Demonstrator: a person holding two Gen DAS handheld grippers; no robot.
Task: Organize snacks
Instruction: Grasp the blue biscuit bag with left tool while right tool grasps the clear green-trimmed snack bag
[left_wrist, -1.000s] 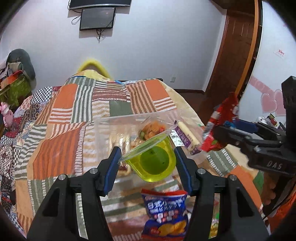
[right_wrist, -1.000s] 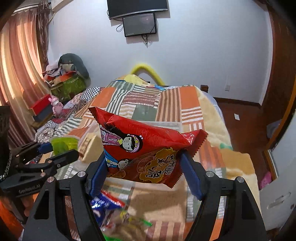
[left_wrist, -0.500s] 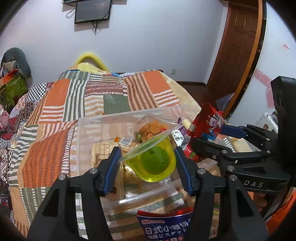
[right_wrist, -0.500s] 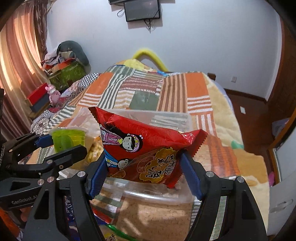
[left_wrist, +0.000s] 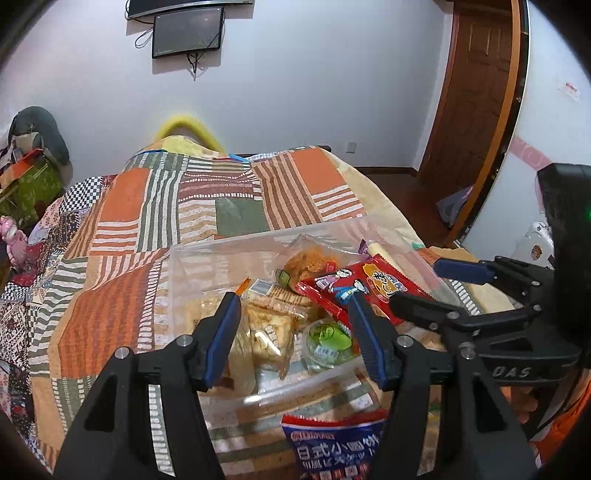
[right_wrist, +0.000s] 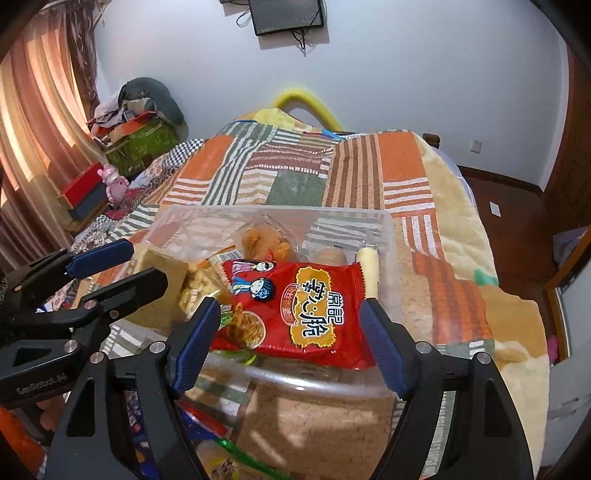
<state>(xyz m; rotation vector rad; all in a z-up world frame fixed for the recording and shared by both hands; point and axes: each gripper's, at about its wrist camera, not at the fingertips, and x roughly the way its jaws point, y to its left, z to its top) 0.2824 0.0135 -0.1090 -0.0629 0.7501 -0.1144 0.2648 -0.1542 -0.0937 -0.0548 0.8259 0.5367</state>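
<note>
Two grippers hang over a clear plastic bin (left_wrist: 207, 258) that sits on a patchwork blanket (left_wrist: 122, 229) of orange, green and striped squares.

At the left of the left wrist view, the left gripper (left_wrist: 295, 332) has its blue-padded fingers spread wide with nothing between them; it is poised above the near part of the bin. Under its left finger lie pale biscuit packets (left_wrist: 271, 328), piled against each other inside the bin. Just right of them, by the right finger, a green jelly cup (left_wrist: 327, 341) rests on the bin floor, its clear film lid up. Farther back sits a bag of golden fried pieces (left_wrist: 308, 260), and a white stick-shaped snack (left_wrist: 376, 247) leans by the far right wall. A red snack packet (left_wrist: 369, 288) lies flat across the right half, partly over the other snacks.

In front of the bin, outside it, a blue snack bag (left_wrist: 332, 446) with white lettering lies on the blanket.

At the right of the same view, the right gripper (right_wrist: 291, 328) reaches in from the side. In the right wrist view its fingers stand wide apart on either side of the red packet without pinching it; whether a pad grazes the packet's edge I cannot tell.
</note>
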